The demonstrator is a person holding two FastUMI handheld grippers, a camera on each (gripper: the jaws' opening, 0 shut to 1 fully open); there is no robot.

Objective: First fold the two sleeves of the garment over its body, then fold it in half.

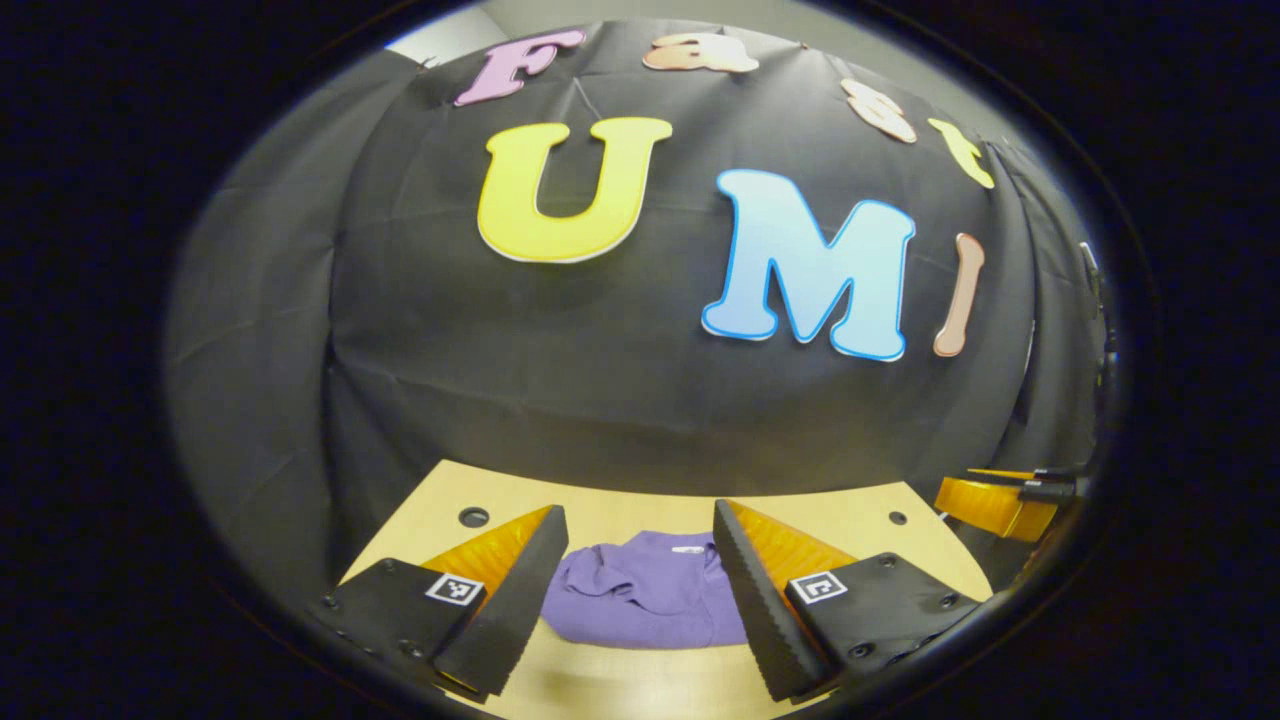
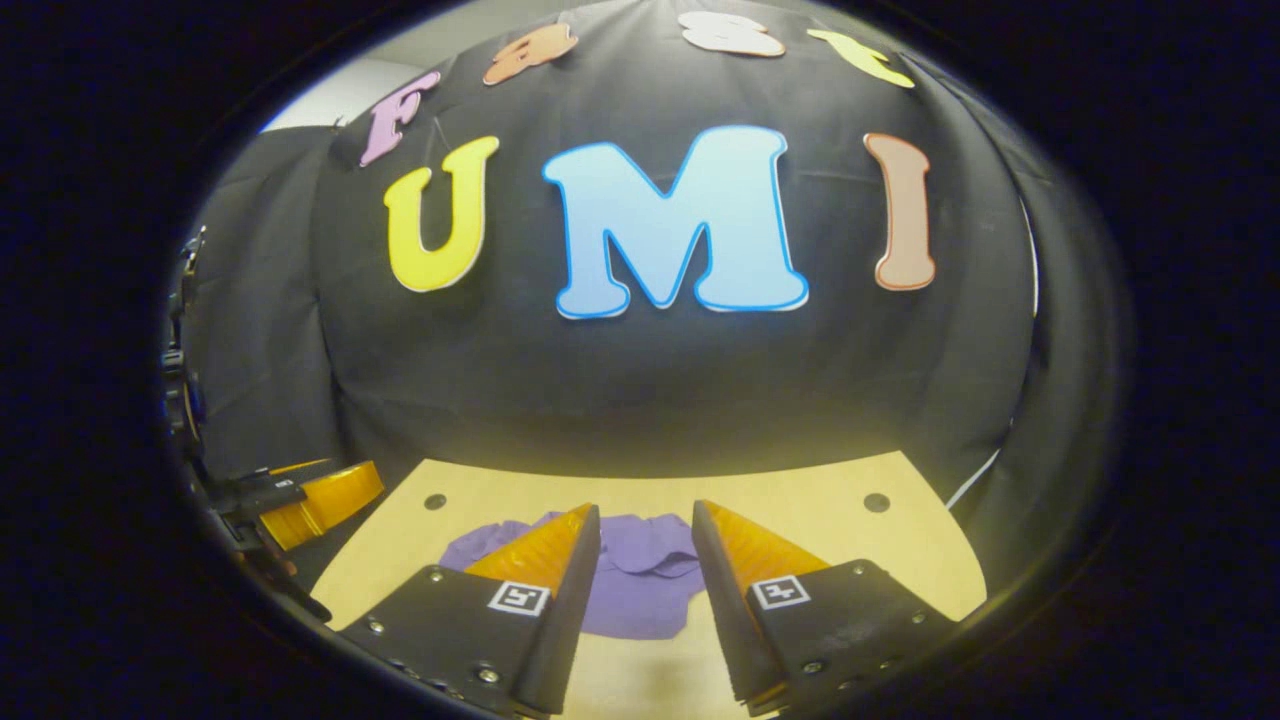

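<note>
In the left gripper view, the left gripper (image 1: 640,600) is seen with its two fingers (image 1: 510,600) spread wide apart, and nothing is held between them. Through the gap, the purple garment (image 1: 650,595) is seen lying bunched on the wooden table (image 1: 620,690), beyond the fingertips and apart from them. A white tag is seen at the garment's far edge. Two dark holes are set in the table beyond the garment, one toward each far corner. Off the table's right edge, well apart from the garment, the other gripper (image 1: 1005,500) is partly seen; how far it is parted cannot be told there.

In the right gripper view, the right gripper (image 2: 645,600) is seen with its jaws parted, somewhat less widely, and empty. The garment (image 2: 640,580) lies on the table (image 2: 800,520) past the fingertips, partly hidden by the left-hand finger, untouched. Off the table's left edge, the left gripper (image 2: 320,500) is seen.
</note>
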